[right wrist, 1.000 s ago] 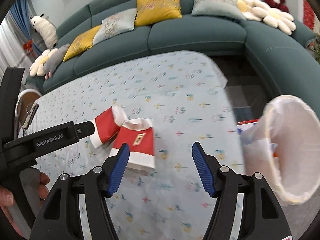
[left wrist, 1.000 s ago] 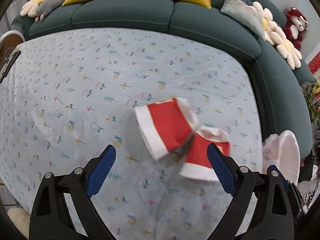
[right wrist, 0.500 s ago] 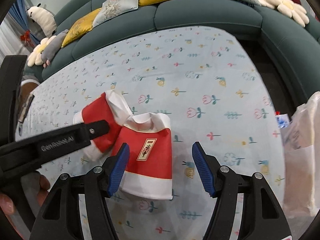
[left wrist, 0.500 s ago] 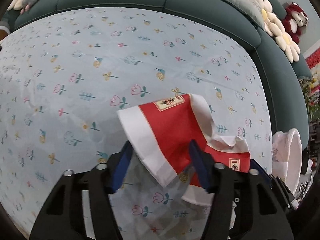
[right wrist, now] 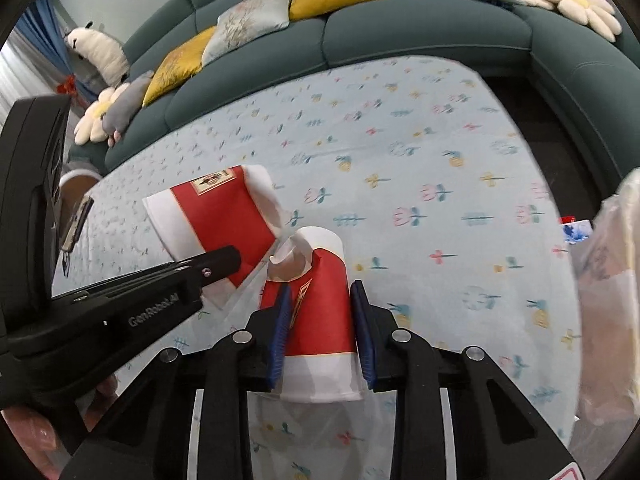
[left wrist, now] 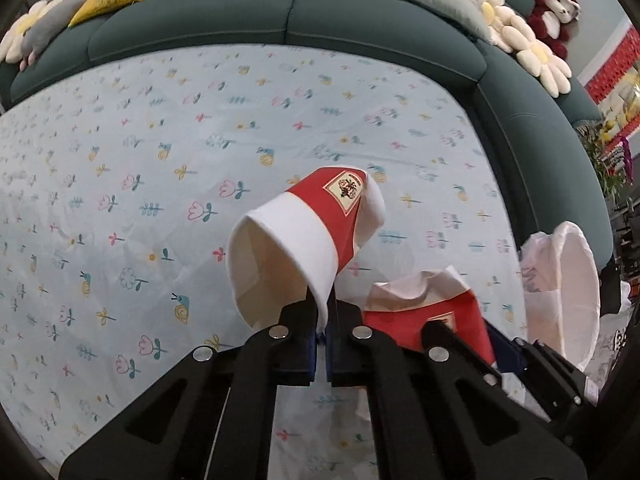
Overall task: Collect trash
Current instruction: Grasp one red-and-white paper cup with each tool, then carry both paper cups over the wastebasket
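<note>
Two red-and-white paper cups on the floral tablecloth (left wrist: 168, 168), in front of the green sofa (left wrist: 360, 20). Left gripper (left wrist: 322, 326) just closed, pinching the white rim of the left cup (left wrist: 316, 224), mouth tilted toward the camera, base pointing at the sofa. Right gripper (right wrist: 322, 320) just closing, blue pads (right wrist: 280, 320) touching both sides of the crumpled right cup (right wrist: 320, 316), just beside the left one. White trash bag (left wrist: 568, 292) at the tablecloth's right edge, mouth open.
</note>
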